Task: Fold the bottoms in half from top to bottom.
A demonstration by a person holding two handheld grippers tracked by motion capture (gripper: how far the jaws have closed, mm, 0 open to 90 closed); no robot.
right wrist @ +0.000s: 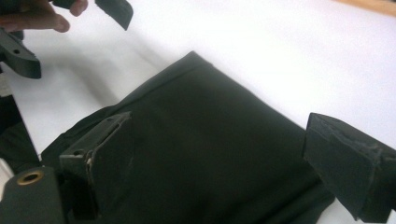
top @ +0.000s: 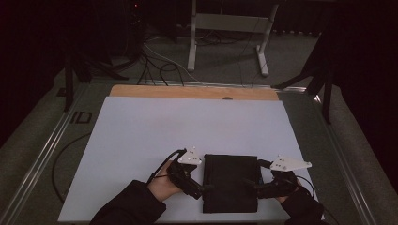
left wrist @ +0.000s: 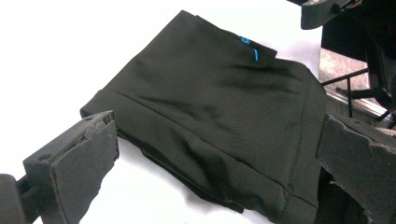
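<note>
Folded black cloth (top: 231,182) between two grippers, jaws apart.
Left gripper (top: 202,187) view shows blue marks (left wrist: 249,46) on the cloth; the right gripper (top: 248,183) view shows plain fabric.

White surface (top: 141,140), wooden strip along far edge. Folded black cloth (top: 231,182) lies flat on it near front edge, right of middle; small blue mark on cloth.
</note>
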